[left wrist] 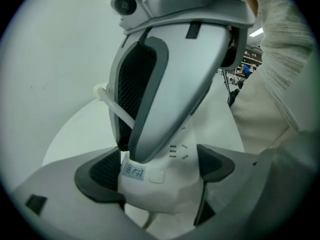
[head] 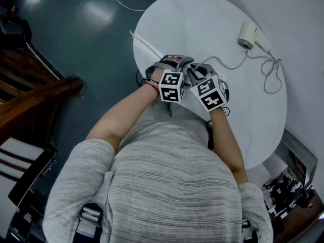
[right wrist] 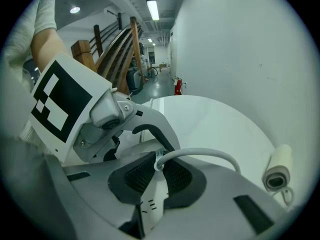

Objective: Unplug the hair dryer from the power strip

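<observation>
On the round white table (head: 202, 14) there is 1 hair dryer (head: 248, 36), lying at the table's far right edge. Its cord (head: 238, 59), 1 pc., makes loose loops near the table's right edge, then runs across the table to the 2 grippers at the near-left edge.

There the L gripper (left wrist: 157, 173) is closed on the white power strip (left wrist: 155, 194), w/ pads pressing on both sides. The R gripper (right wrist: 158, 178) is pinched on the plug (right wrist: 156, 166), which looks seated in the strip.

In the left gripper view the R gripper stands in front and covers most of the table. In the head view the 2 marker cubes (head: 172, 86) hide the jaws.

Left of the table is a dark green floor (head: 76, 29) w/ 1 thin white cable (head: 121, 3) and brown wooden beams (head: 40, 97). At the table's far side is a white wall (head: 304, 24).
</observation>
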